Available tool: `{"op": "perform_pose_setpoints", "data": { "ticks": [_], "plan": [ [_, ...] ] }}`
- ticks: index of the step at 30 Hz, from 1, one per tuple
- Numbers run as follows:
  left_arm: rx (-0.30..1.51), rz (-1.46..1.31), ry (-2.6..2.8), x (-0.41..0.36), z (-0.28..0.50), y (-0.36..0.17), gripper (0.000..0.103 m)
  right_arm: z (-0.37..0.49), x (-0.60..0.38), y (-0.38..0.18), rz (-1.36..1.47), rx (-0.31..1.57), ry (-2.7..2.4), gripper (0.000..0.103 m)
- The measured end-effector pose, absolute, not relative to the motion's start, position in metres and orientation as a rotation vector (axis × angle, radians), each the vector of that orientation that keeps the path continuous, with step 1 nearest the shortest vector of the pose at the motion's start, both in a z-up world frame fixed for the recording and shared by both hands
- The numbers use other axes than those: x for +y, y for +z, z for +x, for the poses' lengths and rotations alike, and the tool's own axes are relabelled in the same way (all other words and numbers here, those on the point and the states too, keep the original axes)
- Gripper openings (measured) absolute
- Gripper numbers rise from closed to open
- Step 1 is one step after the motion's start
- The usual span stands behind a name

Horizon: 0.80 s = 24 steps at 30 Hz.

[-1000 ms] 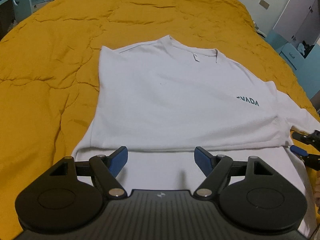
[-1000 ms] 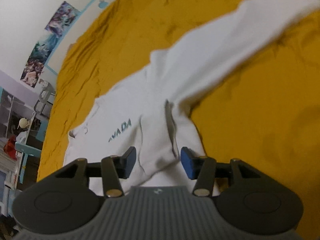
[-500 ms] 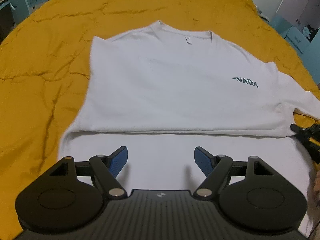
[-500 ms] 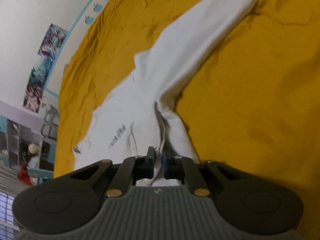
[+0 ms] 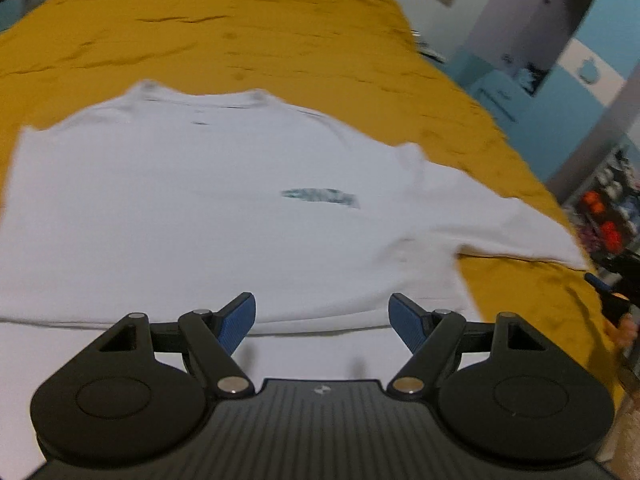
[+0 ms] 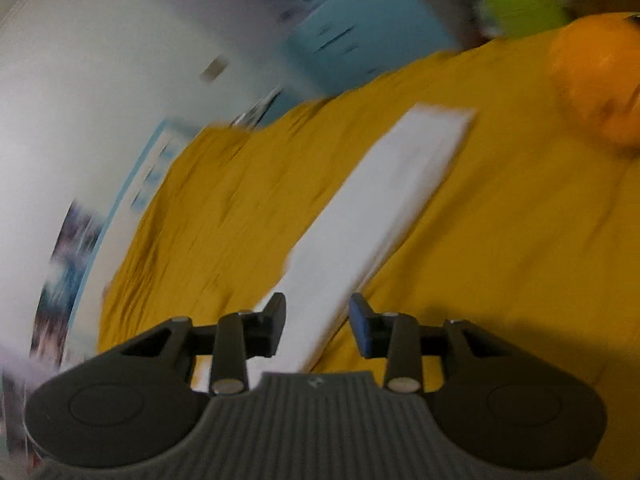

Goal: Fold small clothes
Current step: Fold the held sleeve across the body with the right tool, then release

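The long-sleeved white shirt (image 5: pixel 208 208) lies on the yellow quilt (image 5: pixel 280 40), hem folded up, right sleeve (image 6: pixel 380 200) still out. The left gripper (image 5: pixel 322 318) has its fingers spread and empty; the right gripper (image 6: pixel 318 324) has just been opening, fingers apart over the sleeve without pinching it. Next, I judge, the sleeve needs pinching and folding across the body.

The white long-sleeved shirt (image 5: pixel 208 216) lies flat, front up, on the mustard-yellow bed cover (image 5: pixel 280 40). Its collar points toward 12 o'clock and a small dark-green chest print sits right of centre. The lower part is folded, leaving a straight horizontal edge across the near side at 6 o'clock. One sleeve (image 6: pixel 372 216) stretches out straight toward 3 o'clock, flat on the cover, its cuff squared off. Both views are blurred, so the lettering cannot be read.
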<state>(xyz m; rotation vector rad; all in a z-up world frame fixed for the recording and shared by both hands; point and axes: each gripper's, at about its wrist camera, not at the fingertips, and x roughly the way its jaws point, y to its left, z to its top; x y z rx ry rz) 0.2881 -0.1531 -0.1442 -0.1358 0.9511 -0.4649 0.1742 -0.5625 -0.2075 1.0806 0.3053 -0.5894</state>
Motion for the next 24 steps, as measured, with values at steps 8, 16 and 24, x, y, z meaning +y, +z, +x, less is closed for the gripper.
{"op": "perform_pose_setpoints", "data": {
  "ticks": [8,16,24],
  "plan": [
    [0.937,-0.064,-0.536,-0.225,0.291,-0.157,0.089,0.191,-0.609,-0.223,1.055,0.299,-0.693,0.04],
    [0.928,0.001,-0.536,-0.245,0.291,-0.17,0.089,0.188,-0.631,-0.252,1.115,0.245,-0.812,0.041],
    [0.971,0.003,-0.492,-0.237,0.301,-0.189,0.089,0.21,-0.644,-0.256,1.083,0.207,-0.871,0.019]
  ]
}}
